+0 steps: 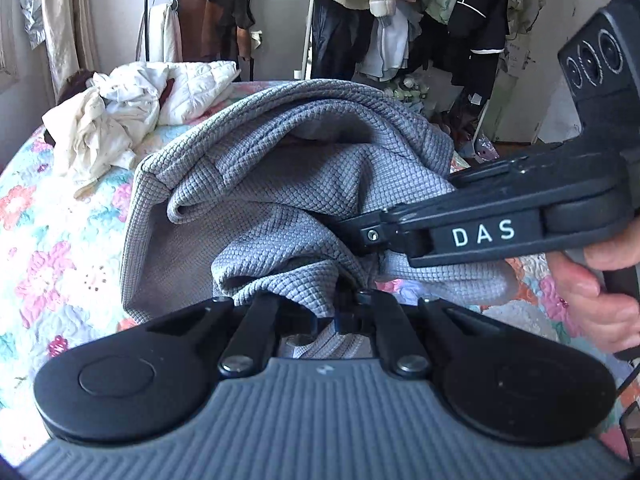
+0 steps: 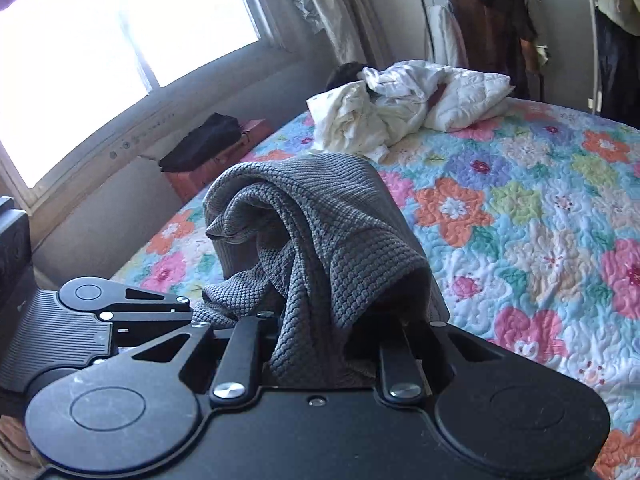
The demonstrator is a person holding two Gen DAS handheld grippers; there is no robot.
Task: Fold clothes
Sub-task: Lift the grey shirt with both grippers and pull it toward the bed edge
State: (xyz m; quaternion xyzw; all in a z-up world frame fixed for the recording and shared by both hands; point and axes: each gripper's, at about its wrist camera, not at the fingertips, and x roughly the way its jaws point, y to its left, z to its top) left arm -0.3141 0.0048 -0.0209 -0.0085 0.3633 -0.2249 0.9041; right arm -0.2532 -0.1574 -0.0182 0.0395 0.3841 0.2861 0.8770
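A grey waffle-knit garment [image 1: 280, 184] is held bunched above the floral quilt [image 1: 60, 248]. My left gripper [image 1: 328, 322] is shut on its lower edge, the fingertips buried in cloth. My right gripper [image 1: 360, 236] comes in from the right in the left wrist view and is shut on another fold of the same garment. In the right wrist view the grey garment [image 2: 320, 240] drapes up and over my right gripper [image 2: 316, 344], hiding its fingertips. The left gripper [image 2: 188, 308] shows at the left, close beside it.
A heap of white and cream clothes [image 1: 120, 116] lies at the far side of the bed, and it shows in the right wrist view [image 2: 400, 104] too. Clothes racks [image 1: 360, 20] stand behind. A window [image 2: 100, 60] and a black item on a red box [image 2: 212, 144] are left of the bed [image 2: 520, 220].
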